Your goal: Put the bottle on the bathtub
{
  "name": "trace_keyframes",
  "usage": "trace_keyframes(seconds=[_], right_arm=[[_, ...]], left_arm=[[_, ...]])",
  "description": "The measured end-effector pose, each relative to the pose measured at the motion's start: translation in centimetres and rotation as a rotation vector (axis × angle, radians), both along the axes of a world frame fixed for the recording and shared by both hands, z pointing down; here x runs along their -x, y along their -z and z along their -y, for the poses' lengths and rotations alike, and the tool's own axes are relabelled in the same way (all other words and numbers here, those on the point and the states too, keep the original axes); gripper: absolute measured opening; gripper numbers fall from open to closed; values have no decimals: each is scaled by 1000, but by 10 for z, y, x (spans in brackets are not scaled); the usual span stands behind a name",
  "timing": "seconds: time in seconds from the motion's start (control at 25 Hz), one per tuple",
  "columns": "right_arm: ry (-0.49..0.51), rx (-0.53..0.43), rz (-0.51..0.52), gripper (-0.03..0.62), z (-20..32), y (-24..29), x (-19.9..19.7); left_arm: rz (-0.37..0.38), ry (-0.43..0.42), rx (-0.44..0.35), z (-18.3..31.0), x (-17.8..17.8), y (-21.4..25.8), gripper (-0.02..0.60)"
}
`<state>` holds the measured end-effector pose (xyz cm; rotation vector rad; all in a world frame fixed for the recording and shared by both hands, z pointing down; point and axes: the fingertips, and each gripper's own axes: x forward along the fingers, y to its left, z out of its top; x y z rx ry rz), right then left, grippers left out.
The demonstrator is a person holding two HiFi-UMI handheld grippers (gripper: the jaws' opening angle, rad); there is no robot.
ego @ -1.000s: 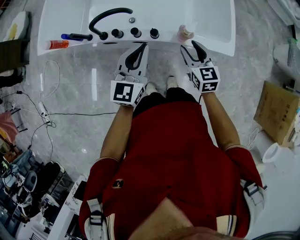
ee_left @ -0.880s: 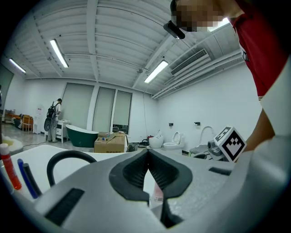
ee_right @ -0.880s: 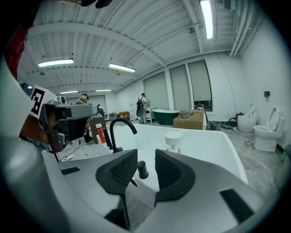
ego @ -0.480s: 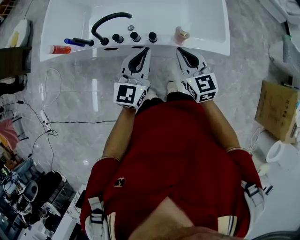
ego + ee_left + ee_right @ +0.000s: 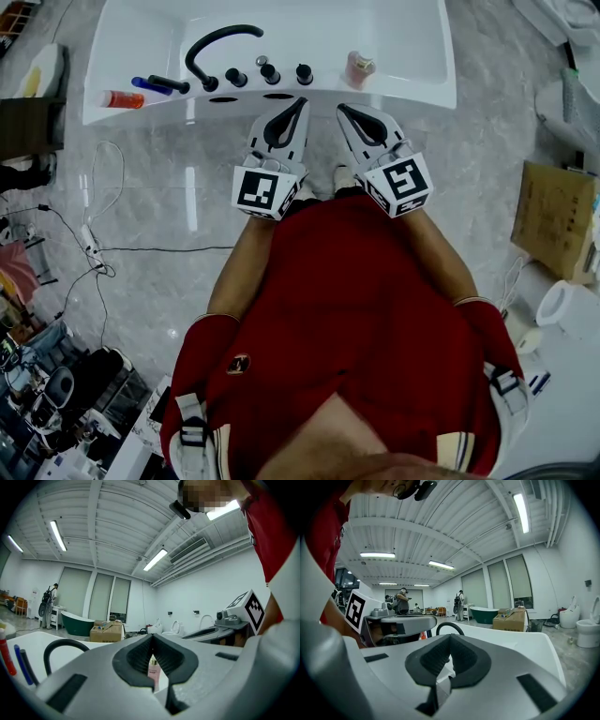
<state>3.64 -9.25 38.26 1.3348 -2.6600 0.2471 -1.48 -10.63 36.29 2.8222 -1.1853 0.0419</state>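
- The white bathtub [image 5: 422,89] is seen from above in the head view; it is the counter that carries the small things, all of which are set along its near rim.
- A red shirt [image 5: 337,309] is worn by the person who holds both tools.
- A cardboard box [image 5: 553,220] stands on the floor at the right. Print on it cannot be read.
- A green tub [image 5: 77,623], a second box [image 5: 107,631] and a person standing far off [image 5: 49,599] are shown only in the gripper views, across the hall.
- The left gripper [image 5: 302,99] is pressed together at its tips and nothing is held in it. A black-and-white square marker is carried on its cube, with no writing.
- The right gripper [image 5: 341,107] is likewise closed on nothing, with its tips just short of the bathtub's near edge.
- A black curved faucet [image 5: 220,42] rises from the rim at the left. It is also seen past the right gripper's tips in the right gripper view.
- The bottle [image 5: 357,67], pink with a pale cap, stands upright on the rim, right of the knobs [image 5: 269,72] and apart from both grippers. In the left gripper view it is seen beyond the closed tips, through the slit below them. Its label is too small to be read.
- A red tube [image 5: 122,98] and a blue pen [image 5: 145,84] lie on the rim's left end.
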Motion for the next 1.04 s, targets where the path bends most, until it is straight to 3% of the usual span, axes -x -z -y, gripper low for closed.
trace_keyframes(seconds=[1.04], right_arm=[[16,6,6,-3,-14,-4,5]], left_arm=[[20,22,1,-15,9,1,8]])
